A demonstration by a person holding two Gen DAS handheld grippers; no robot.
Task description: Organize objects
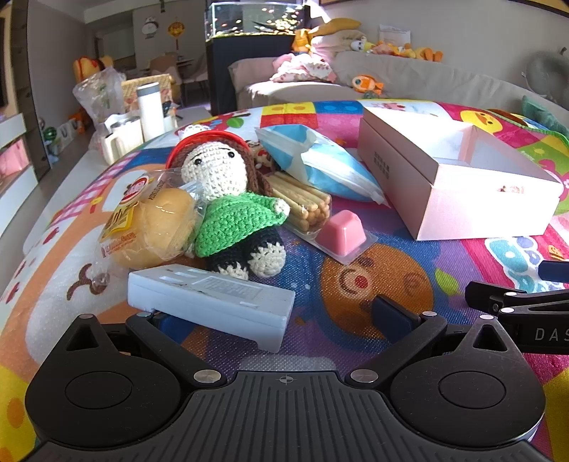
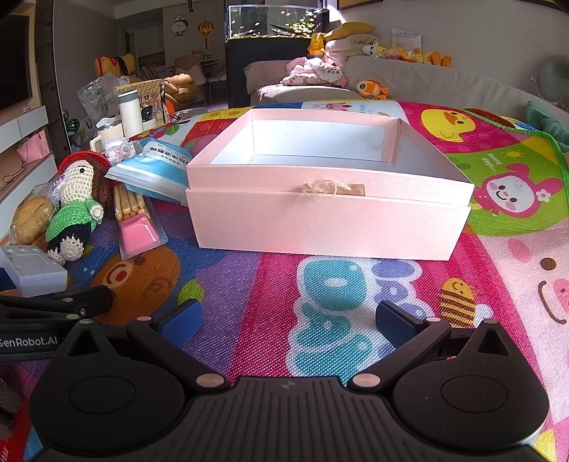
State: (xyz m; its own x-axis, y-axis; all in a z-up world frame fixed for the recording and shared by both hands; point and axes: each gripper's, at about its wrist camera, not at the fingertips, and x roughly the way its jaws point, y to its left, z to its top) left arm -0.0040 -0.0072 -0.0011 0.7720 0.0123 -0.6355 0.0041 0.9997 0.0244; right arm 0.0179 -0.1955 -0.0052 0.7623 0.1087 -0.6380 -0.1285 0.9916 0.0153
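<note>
An open pink box [image 2: 330, 216] stands on the colourful mat, empty inside; it also shows at the right of the left wrist view [image 1: 458, 199]. Left of it lies a pile: a crochet doll [image 1: 231, 206], a wrapped bun [image 1: 156, 224], a biscuit-stick pack with a pink dip cup [image 1: 313, 209], a blue-white pouch [image 1: 327, 163] and a pale grey plastic case [image 1: 213, 302]. My left gripper [image 1: 277, 320] is open, its jaws either side of the grey case's near edge. My right gripper [image 2: 284, 321] is open and empty, in front of the box.
The play mat [image 2: 270, 284] covers the table. A white flask [image 1: 150, 110], a jug and a plastic bag stand at the far left edge. A sofa with soft toys [image 2: 370, 87] and a fish tank [image 2: 274, 21] lie behind.
</note>
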